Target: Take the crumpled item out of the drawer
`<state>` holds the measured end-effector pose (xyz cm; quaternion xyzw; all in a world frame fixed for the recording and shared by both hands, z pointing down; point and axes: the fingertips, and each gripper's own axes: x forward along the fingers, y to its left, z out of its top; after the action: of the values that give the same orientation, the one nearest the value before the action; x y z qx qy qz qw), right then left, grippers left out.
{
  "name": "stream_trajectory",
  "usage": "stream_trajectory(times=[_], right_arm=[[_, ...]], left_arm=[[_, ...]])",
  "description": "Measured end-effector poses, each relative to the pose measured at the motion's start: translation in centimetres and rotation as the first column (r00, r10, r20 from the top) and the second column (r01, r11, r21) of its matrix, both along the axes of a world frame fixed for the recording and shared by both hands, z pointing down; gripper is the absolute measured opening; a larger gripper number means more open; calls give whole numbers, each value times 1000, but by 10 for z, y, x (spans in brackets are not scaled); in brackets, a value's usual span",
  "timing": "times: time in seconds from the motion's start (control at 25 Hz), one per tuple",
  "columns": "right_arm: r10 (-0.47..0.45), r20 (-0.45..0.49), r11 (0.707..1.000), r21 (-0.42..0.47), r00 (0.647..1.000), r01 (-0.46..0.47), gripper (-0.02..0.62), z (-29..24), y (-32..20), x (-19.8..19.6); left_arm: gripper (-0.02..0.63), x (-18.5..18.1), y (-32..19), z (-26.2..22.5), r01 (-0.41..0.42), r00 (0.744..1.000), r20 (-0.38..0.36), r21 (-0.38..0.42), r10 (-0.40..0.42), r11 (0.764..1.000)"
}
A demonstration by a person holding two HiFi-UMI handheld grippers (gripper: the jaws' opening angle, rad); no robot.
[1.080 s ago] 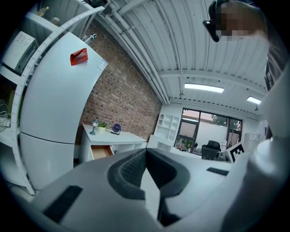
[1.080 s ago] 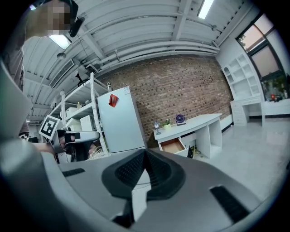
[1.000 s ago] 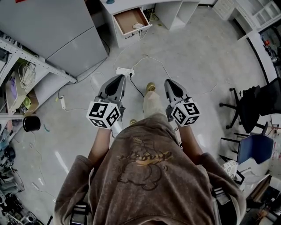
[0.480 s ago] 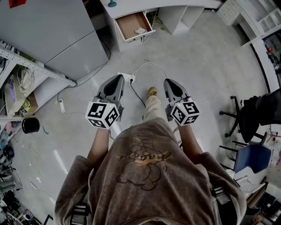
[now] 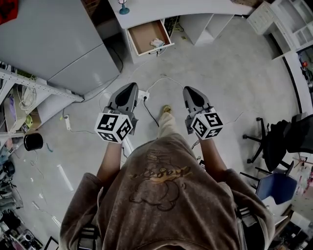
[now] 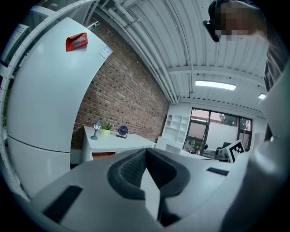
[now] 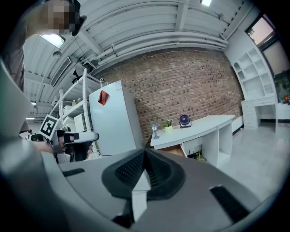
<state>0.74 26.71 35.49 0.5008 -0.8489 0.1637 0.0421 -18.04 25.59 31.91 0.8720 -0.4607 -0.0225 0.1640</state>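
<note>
Facing the drawer (image 5: 145,35) across floor (image 5: 220,73), left claw (image 5: 131,88) and right claw (image 5: 189,91) sit closed.

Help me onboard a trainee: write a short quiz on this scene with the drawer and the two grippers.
1. True or false: the drawer under the white desk stands open.
2. Where does the crumpled item lie? A: in the drawer. B: on the floor. C: on the desk top.
3. In one word: are the fingers of the left gripper and of the right gripper apart or together?
Key: 1 true; 2 A; 3 together, with nothing between them.
</note>
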Motion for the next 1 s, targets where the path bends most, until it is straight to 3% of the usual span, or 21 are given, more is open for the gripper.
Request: stream_trajectory(times=[0.52,1.0], right_arm=[[-57,18,998,1,998,57,-3,-17,-125,57],[-123,45,992,-18,991,124,-3,-4,-212,86]], left_arm=[[8,54,-117,-26,64,998,16,1,-64,998],[8,79,-194,-27,152,988,42,0,-152,988]])
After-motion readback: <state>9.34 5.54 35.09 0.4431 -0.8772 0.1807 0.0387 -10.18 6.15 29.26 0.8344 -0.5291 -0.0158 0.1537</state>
